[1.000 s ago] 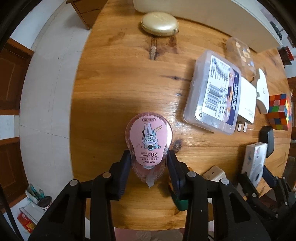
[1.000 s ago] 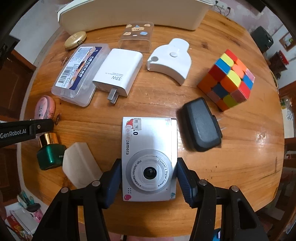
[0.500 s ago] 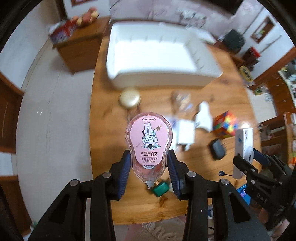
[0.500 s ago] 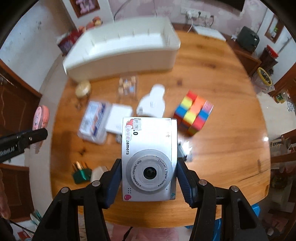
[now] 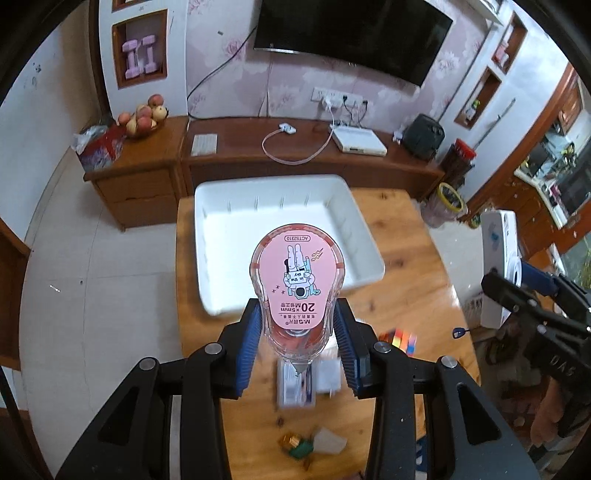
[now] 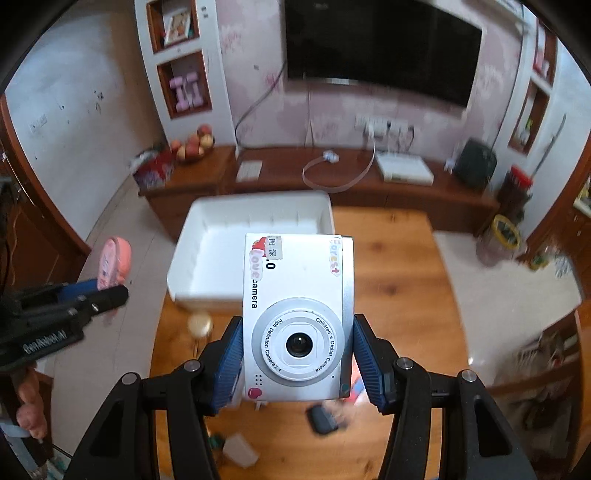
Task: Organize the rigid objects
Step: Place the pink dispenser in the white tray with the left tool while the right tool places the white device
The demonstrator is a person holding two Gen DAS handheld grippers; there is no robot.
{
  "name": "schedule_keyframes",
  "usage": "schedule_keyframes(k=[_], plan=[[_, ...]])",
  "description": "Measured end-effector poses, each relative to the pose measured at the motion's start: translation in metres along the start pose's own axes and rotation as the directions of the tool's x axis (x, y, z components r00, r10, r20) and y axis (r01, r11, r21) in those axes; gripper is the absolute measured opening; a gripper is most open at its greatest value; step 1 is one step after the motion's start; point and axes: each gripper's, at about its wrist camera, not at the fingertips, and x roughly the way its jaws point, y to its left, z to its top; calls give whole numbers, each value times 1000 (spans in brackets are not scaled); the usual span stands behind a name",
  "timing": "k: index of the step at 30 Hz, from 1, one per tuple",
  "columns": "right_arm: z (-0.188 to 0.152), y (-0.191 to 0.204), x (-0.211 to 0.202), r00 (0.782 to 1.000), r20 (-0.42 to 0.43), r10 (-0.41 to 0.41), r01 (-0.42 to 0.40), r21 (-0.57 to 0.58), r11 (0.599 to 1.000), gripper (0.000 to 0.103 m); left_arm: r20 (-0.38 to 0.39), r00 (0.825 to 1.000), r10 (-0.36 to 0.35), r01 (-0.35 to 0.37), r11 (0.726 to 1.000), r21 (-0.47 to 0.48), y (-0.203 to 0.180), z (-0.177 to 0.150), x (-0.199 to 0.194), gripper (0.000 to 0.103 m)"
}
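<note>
You had your left hand-held gripper [image 5: 297, 347] pinching one pink correction tape [image 5: 297, 277] and your right hand-held gripper [image 6: 298, 363] pinching one toy camera [image 6: 298, 317], both held above the counter [image 6: 391, 266]. At twelve o'clock the one white bin [image 5: 364, 236] stood empty, so I judged nothing was sorted yet. Left on the counter were one colour cube [image 5: 400, 339] at three o'clock of the tape and several blurred items I could not count.

I'm looking out over a pale tiled floor [image 5: 92, 302] toward pink floral wallpaper [image 5: 229, 62], where a dark television [image 5: 351, 33] is hanging above a long wooden cabinet [image 5: 295, 162]. Fruit [image 5: 142, 114] is sitting on its left end, beneath wall niches [image 5: 142, 48].
</note>
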Motion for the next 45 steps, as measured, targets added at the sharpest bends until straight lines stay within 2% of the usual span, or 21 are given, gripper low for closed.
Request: schedule_keyframes(k=[1, 3, 4, 5, 9, 13, 17, 23, 26, 30, 32, 36, 40, 41, 45], plan=[[12, 1, 1, 1000, 10, -6, 6, -5, 1000, 58, 10, 1000, 3, -3, 1000, -6, -25, 18, 7, 42], [35, -2, 3, 1000, 21, -7, 8, -8, 1000, 58, 25, 1000, 18, -18, 1000, -22, -37, 42, 23, 42], [46, -4, 9, 1000, 20, -6, 6, -10, 1000, 58, 29, 999, 29, -28, 999, -32, -69, 70, 45, 42], [57, -5, 18, 1000, 16, -3, 4, -13, 1000, 58, 27, 999, 37, -36, 998, -48, -77, 86, 56, 42], [87, -6, 61, 999, -30, 36, -37, -36, 999, 58, -9, 999, 50, -51, 991, -127, -92, 136, 111, 42], [99, -3, 137, 986, -140, 94, -102, -51, 993, 58, -63, 998, 26, -37, 981, -191, -96, 170, 179, 42], [89, -1, 209, 962, -250, 113, -129, -48, 990, 58, -131, 991, 30, -62, 968, -244, -88, 174, 240, 42], [59, 2, 290, 912, -391, 125, -160, -59, 985, 58, -257, 964, 76, -141, 960, -244, -90, 165, 316, 42], [49, 3, 313, 897, -424, 121, -163, -63, 985, 58, -297, 952, 80, -159, 954, -253, -88, 158, 337, 42], [44, 5, 329, 888, -443, 124, -172, -70, 982, 58, -315, 945, 85, -173, 949, -264, -85, 150, 351, 43], [42, 5, 336, 885, -451, 119, -171, -76, 982, 58, -321, 944, 82, -175, 946, -272, -84, 147, 353, 43], [41, 9, 340, 904, -422, 74, -146, -140, 979, 58, -353, 929, 110, -204, 948, -243, -84, 144, 357, 43], [41, 8, 338, 911, -399, 104, -170, -134, 976, 60, -378, 916, 134, -228, 949, -218, -86, 140, 353, 44], [40, 8, 337, 911, -398, 109, -174, -132, 976, 65, -376, 917, 133, -229, 948, -221, -86, 141, 351, 45], [36, 6, 326, 923, -366, 115, -180, -148, 973, 70, -337, 927, 166, -243, 949, -201, -88, 143, 331, 66]])
